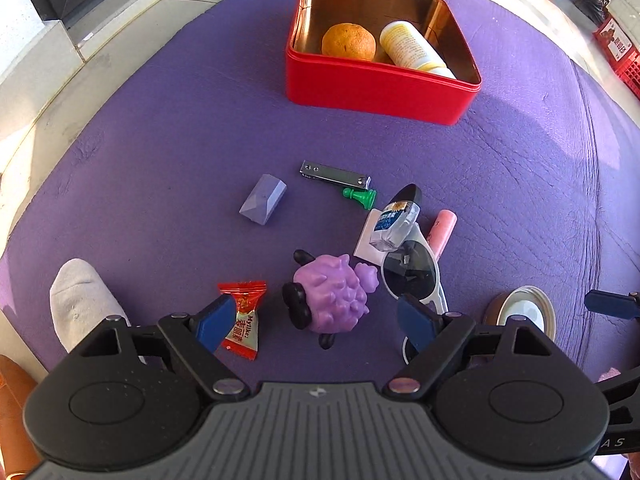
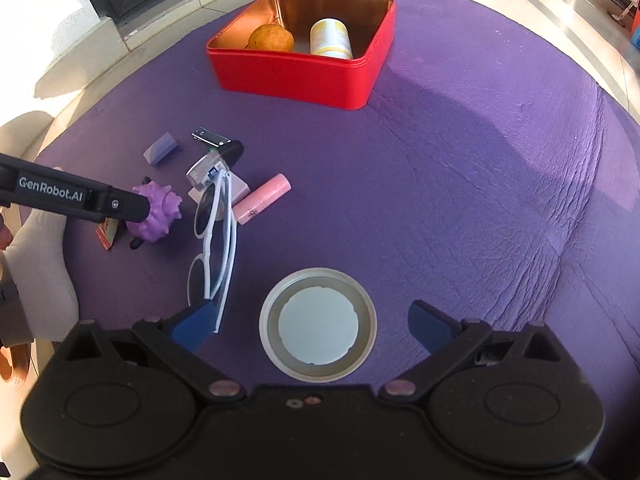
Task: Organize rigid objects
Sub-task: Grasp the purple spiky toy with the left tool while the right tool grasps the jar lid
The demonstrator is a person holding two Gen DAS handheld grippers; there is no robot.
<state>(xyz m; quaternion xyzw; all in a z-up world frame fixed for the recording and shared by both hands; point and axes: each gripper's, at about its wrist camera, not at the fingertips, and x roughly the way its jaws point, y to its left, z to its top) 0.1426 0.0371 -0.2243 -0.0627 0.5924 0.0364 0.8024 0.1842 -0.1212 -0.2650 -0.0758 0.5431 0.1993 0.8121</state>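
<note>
A purple spiky toy sheep (image 1: 332, 300) lies on the purple mat between the wide-apart fingers of my left gripper (image 1: 316, 324), which is open and not touching it. My right gripper (image 2: 312, 326) is open above a round beige lid (image 2: 318, 322) with a white inner disc. White-framed sunglasses (image 2: 214, 240) lie between the two grippers. A red tin box (image 1: 380, 88) at the far side holds an orange (image 1: 349, 42) and a pale yellow bottle (image 1: 412, 50). In the right wrist view the left gripper's finger (image 2: 120, 202) reaches over the sheep (image 2: 160, 216).
Loose on the mat: a red candy wrapper (image 1: 242, 322), a lilac faceted block (image 1: 264, 204), a metal nail clipper (image 1: 334, 174), a green chess pawn (image 1: 360, 196), a small clear bottle (image 1: 394, 224), a pink tube (image 1: 442, 230). A person's socked foot (image 1: 80, 300) rests at the left edge.
</note>
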